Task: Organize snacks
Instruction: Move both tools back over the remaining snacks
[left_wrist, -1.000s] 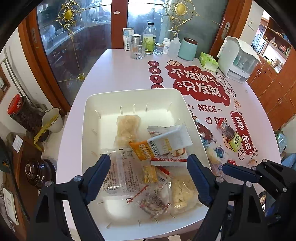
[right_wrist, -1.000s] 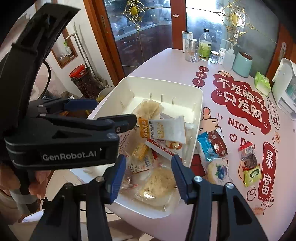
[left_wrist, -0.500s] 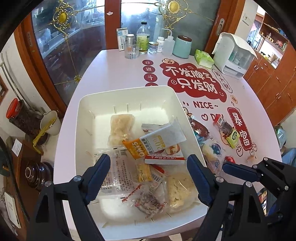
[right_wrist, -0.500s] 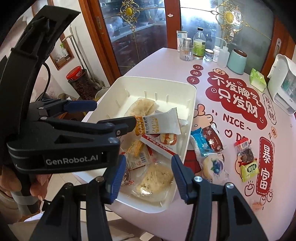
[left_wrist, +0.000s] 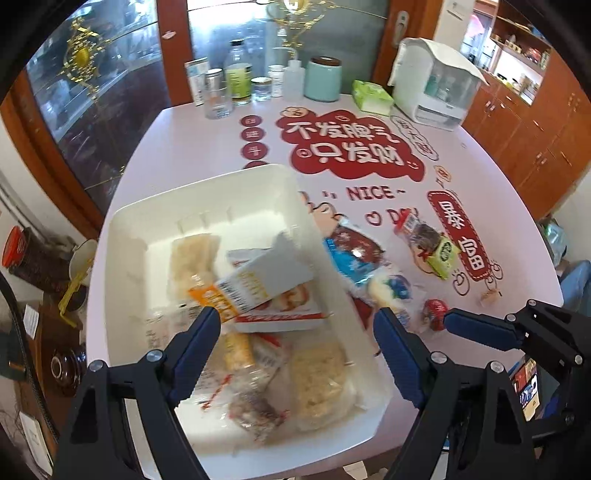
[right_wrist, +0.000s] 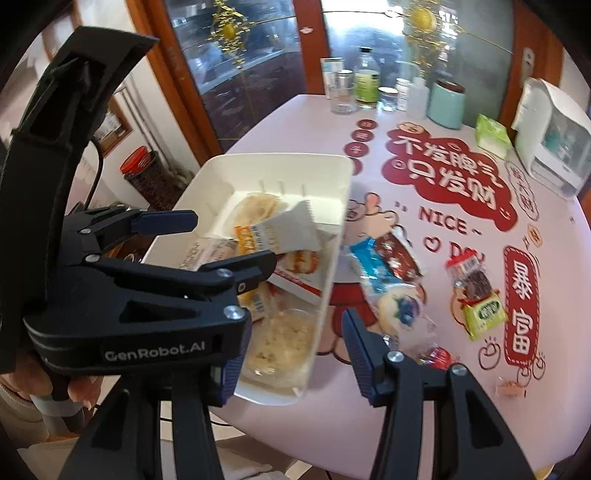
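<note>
A white bin (left_wrist: 207, 206) (right_wrist: 280, 168) sits at the table's near left and holds several snack packets, with a white-and-orange packet (left_wrist: 258, 280) (right_wrist: 280, 232) on top. Loose snacks lie right of it: a blue packet (left_wrist: 351, 262) (right_wrist: 373, 262), a blueberry pastry (left_wrist: 391, 290) (right_wrist: 400, 308), a green packet (left_wrist: 443, 254) (right_wrist: 484, 312) and a small red one (left_wrist: 434, 312) (right_wrist: 437, 356). My left gripper (left_wrist: 295, 332) (right_wrist: 229, 240) is open and empty above the bin's near end. My right gripper (right_wrist: 291, 350) is open and empty over the bin's right rim; one of its fingers (left_wrist: 476, 328) shows in the left wrist view.
The pink table (left_wrist: 184, 147) carries red printed lettering. At its far edge stand bottles and jars (left_wrist: 240, 81), a teal canister (left_wrist: 323, 79), a green tissue pack (left_wrist: 371, 96) and a white appliance (left_wrist: 432, 88). Glass cabinet doors stand behind. The floor left of the table holds pots.
Both grippers have shifted right and a little forward, so the bin sits further left in both views. The jaws stay open. The snacks have not moved.
</note>
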